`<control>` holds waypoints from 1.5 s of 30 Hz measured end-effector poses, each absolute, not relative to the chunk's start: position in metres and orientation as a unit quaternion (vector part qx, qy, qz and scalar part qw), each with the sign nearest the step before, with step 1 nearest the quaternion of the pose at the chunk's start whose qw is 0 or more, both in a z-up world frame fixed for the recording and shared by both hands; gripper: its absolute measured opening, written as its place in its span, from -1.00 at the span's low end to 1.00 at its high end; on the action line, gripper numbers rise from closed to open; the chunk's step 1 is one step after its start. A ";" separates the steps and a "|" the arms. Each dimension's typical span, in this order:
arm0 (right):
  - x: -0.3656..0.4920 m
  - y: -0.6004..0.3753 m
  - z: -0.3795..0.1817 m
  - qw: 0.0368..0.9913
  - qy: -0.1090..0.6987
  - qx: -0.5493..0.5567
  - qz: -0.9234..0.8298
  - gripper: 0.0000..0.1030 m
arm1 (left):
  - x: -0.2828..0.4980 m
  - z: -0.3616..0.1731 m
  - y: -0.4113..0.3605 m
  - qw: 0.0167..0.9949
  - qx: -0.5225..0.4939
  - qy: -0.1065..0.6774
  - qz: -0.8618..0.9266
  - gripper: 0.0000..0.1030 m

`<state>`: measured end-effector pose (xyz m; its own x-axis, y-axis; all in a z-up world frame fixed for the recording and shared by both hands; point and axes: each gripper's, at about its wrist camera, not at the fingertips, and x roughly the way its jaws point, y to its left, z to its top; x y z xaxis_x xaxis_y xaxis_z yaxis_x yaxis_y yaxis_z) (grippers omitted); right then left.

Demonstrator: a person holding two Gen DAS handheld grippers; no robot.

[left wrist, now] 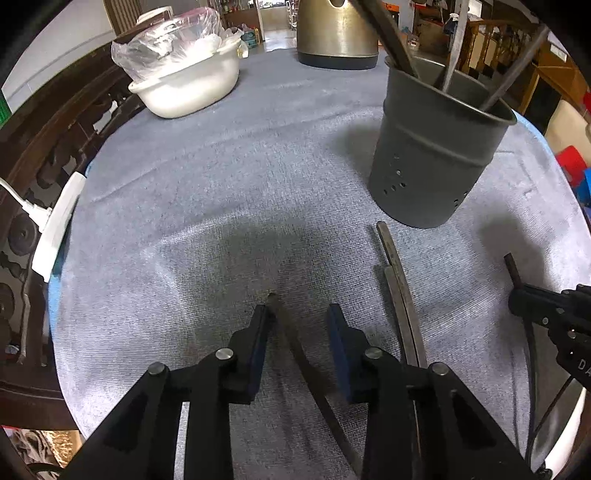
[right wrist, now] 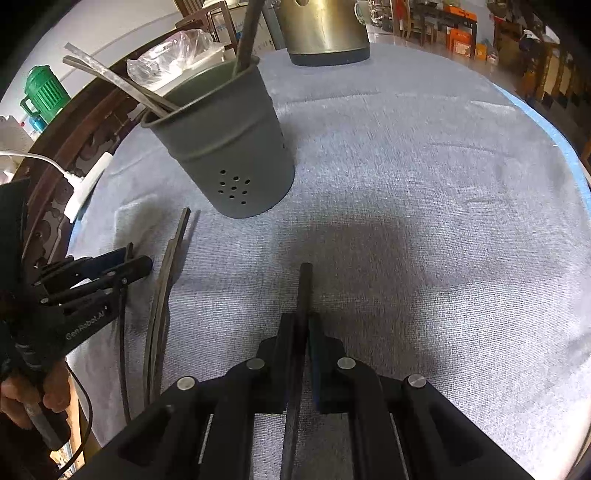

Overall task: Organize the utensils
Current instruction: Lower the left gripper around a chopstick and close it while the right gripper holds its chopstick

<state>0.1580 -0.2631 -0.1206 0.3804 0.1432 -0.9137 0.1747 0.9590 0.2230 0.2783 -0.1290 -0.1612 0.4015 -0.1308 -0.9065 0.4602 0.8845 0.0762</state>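
Grey cloth-covered table (left wrist: 229, 177) spans both views. Grey perforated utensil holder (left wrist: 436, 155) ahead-right of left gripper (left wrist: 297, 330), already holding several utensils. Two dark chopsticks (left wrist: 400, 306) lie just right of left gripper. Left jaws apart, straddling one dark chopstick (left wrist: 291, 343); left pad touching tip. Right gripper (right wrist: 306, 332) clamped on dark chopstick (right wrist: 305, 284). Risks: thin stick rolls off-centre, left grip misses; right stick pivots, catches holder rim.

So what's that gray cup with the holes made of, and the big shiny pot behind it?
The gray cup looks like matte painted metal, maybe plastic: dull even surface, pressed ridges, neat punched holes. The shiny pot looks like brushed steel: golden sheen, soft streaky reflections, on a dark base that may be plastic.
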 end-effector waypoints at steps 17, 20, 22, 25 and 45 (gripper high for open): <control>0.160 -0.264 -0.121 0.817 0.554 0.158 -0.006 -0.81 | 0.260 -0.157 -0.134 0.837 0.196 0.483 -0.167 -0.35; 0.161 -0.266 -0.121 0.815 0.557 0.159 -0.006 -0.81 | 0.256 -0.156 -0.135 0.838 0.201 0.478 -0.167 -0.35; 0.161 -0.265 -0.121 0.816 0.556 0.157 -0.006 -0.81 | 0.254 -0.156 -0.136 0.839 0.210 0.473 -0.166 -0.35; 0.160 -0.263 -0.121 0.819 0.554 0.149 -0.005 -0.81 | 0.252 -0.157 -0.139 0.840 0.219 0.467 -0.165 -0.37; 0.159 -0.260 -0.119 0.826 0.549 0.127 -0.003 -0.80 | 0.238 -0.157 -0.151 0.837 0.241 0.455 -0.184 -0.83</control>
